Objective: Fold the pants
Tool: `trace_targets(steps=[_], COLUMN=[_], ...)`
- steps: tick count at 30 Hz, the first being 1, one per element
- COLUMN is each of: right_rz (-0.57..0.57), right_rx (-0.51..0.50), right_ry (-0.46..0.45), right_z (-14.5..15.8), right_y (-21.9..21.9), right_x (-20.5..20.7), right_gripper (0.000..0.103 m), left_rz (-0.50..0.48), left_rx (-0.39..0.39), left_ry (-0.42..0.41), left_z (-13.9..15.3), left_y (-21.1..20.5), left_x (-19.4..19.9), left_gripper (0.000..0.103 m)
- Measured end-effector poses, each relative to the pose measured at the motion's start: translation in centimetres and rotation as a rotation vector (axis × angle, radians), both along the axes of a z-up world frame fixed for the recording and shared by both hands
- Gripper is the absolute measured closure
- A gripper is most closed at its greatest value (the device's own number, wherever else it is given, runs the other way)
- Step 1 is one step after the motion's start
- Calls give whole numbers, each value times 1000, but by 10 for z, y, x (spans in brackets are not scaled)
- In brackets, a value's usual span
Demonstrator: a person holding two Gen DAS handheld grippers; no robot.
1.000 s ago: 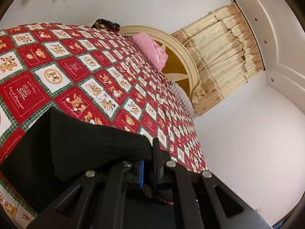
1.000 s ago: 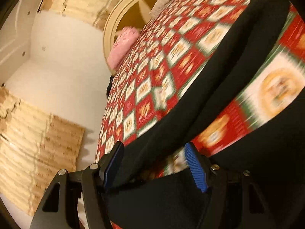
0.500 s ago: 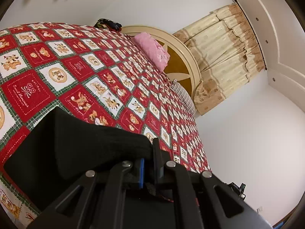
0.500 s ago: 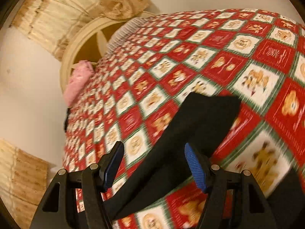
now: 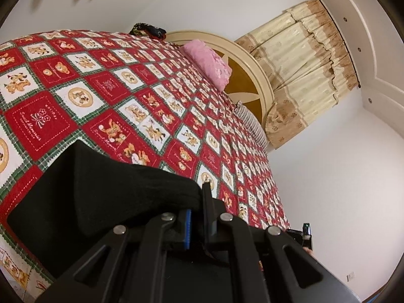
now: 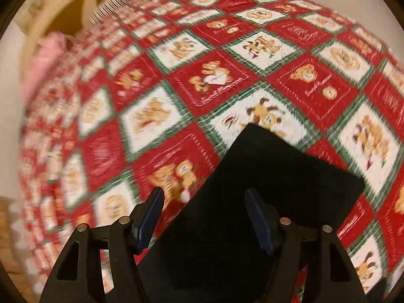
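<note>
Black pants [image 5: 101, 189] lie on a bed with a red, white and green teddy-bear quilt [image 5: 113, 88]. My left gripper [image 5: 198, 197] is shut on a bunched fold of the black cloth, which drapes over its left finger. In the right wrist view, a flat leg of the pants [image 6: 277, 176] lies on the quilt [image 6: 214, 75], its square end pointing away from me. My right gripper [image 6: 203, 194] hangs open above that leg, tilted steeply down. Its blue pads [image 6: 257, 222] stand wide apart and press on nothing. This view is motion-blurred.
A pink pillow [image 5: 207, 60] and a striped pillow [image 5: 252, 126] lie by the round cream headboard [image 5: 255, 80]. Beige curtains [image 5: 303, 70] hang behind it. Dark items [image 5: 149, 29] sit at the bed's far corner. A small black device [image 5: 303, 234] shows at the bed's right edge.
The right gripper swept across the bed and tipped downward; the end of the pants leg has come into view beneath its open fingers. The left gripper stayed put, still shut on the cloth.
</note>
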State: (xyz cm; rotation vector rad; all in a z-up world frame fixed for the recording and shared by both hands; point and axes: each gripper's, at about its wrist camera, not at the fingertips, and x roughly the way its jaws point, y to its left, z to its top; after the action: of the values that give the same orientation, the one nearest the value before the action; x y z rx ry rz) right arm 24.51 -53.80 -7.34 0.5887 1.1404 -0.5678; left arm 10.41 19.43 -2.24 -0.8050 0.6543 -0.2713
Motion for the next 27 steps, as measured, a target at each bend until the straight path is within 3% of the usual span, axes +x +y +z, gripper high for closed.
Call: trace_targets(steps=[4, 6, 8, 10, 12, 14, 18, 27], right_rz=[-3, -4, -15, -43, -68, -80, -43, 36], right_rx=[-106, -141, -137, -123, -64, 33, 101, 176], right_ry=[147, 166, 162, 149, 76, -58, -296, -592], right_z=[-18, -19, -16, -10, -2, 8, 40, 112], right_y=[8, 12, 8, -3, -17, -30, -32, -1], right_x=[22, 25, 21, 10, -6, -29, -72, -129], right_gripper=[35, 37, 50, 85, 96, 97, 97, 98], left_rz=[9, 9, 6, 1, -4, -6, -18, -9], left_rx=[-2, -3, -3, -1, -1, -2, -8, -23], left_ry=[13, 13, 12, 9, 9, 6, 0, -45], left_z=[-3, -3, -3, -4, -5, -5, -1, 17], left_y=[3, 4, 4, 4, 4, 4, 4, 15], left_x=[0, 0, 0, 0, 2, 3, 6, -10], left_gripper=[96, 96, 96, 96, 96, 96, 96, 96])
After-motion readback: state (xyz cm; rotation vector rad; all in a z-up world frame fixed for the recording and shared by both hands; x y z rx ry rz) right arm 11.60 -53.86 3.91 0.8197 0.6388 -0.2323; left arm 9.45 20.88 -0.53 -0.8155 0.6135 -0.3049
